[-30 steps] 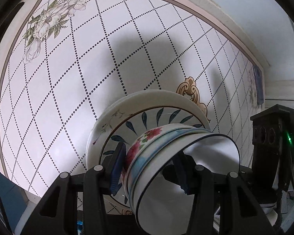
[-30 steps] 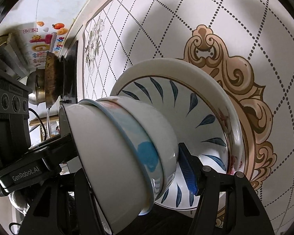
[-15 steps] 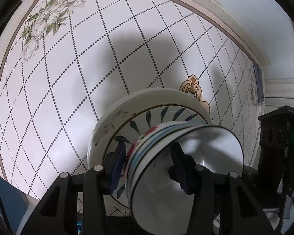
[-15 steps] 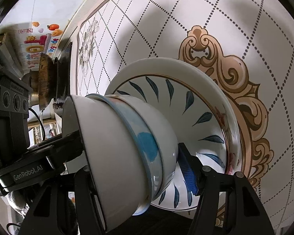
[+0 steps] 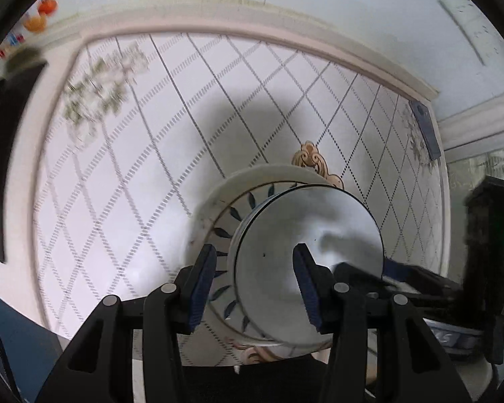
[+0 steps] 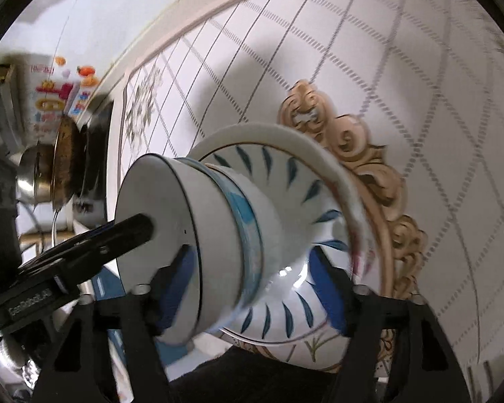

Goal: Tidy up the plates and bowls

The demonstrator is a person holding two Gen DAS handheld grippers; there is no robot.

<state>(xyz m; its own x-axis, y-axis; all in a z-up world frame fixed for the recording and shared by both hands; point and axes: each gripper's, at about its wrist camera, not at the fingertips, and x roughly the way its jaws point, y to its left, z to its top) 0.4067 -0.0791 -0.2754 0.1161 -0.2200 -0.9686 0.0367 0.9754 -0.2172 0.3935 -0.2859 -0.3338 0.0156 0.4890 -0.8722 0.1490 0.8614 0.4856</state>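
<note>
Left hand-held gripper [image 5: 254, 248] is clamped on the wall of the nested bowls [image 5: 319, 221]. One blue pad sits outside the stack and the other reaches down inside the top bowl. Right hand-held gripper [image 6: 248, 258] straddles the same stack from the side. Its jaws have just been opening, the bowls are between them, and the far pad stands off the curved side, so it grips nothing.

The bowls sit in the middle of a plate [image 5: 218, 201] painted with blue leaves. The plate lies on a table [image 5: 151, 151] patterned with dotted diamonds and a gold scroll. Motion blur hides whether the stack's foot touches the plate.

The stack's axis runs mouth to foot and points away from the left hand-held gripper, straight down toward the plate. That hand alone has a hold, so a lift along that axis would probably fall to it. The plate lies beneath and beyond both.

From the left wrist, only the bare white inside of the top bowl shows, and the stack reads as one bowl. From the right wrist, the side is visible, with several nested rims and a blue band. A black finger of the left hand-held gripper dips into the mouth. A pan [image 6: 67, 161] stands well apart at the table's far edge.
</note>
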